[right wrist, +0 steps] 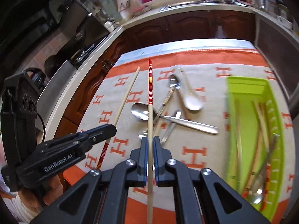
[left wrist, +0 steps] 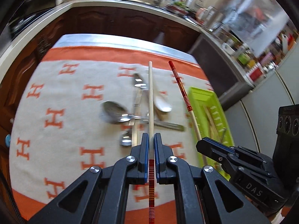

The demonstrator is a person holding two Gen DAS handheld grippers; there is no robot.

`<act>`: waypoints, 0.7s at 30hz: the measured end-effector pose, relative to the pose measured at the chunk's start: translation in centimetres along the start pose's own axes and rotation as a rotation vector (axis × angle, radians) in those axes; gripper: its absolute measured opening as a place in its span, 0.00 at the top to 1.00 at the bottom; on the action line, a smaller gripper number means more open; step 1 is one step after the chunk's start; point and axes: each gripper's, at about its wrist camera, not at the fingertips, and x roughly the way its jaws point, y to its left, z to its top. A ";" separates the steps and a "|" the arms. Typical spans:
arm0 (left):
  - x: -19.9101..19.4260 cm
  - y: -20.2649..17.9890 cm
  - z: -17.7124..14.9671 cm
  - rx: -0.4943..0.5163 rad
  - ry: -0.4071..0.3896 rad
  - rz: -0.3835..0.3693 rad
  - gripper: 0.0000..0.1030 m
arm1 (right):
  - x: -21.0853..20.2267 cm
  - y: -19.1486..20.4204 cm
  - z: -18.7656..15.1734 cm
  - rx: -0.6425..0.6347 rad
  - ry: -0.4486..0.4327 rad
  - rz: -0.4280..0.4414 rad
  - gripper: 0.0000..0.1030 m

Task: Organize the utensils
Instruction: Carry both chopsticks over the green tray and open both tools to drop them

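My left gripper (left wrist: 151, 140) is shut on a wooden chopstick (left wrist: 151, 97) with a red striped end, held above the cloth with its plain tip pointing away. My right gripper (right wrist: 150, 141) is shut on a second chopstick (right wrist: 150, 112), red striped end pointing away. Each gripper shows in the other view, the right gripper (left wrist: 202, 142) at the lower right and the left gripper (right wrist: 110, 128) at the lower left. A pile of metal spoons (right wrist: 142, 111) and a white ceramic spoon (right wrist: 192, 100) lies on the cloth below. A lime green tray (right wrist: 246, 87) at the right holds chopsticks and a spoon.
An orange and cream cloth with H letters (right wrist: 194, 155) covers the table. Dark wood cabinets (right wrist: 186, 28) and a cluttered white countertop (left wrist: 112, 3) run behind and along the sides. The green tray also shows in the left wrist view (left wrist: 201, 95).
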 end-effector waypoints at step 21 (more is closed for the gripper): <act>9.0 -15.4 -0.1 0.136 0.194 -0.067 0.78 | -4.6 -13.3 -3.6 0.143 0.013 -0.233 0.94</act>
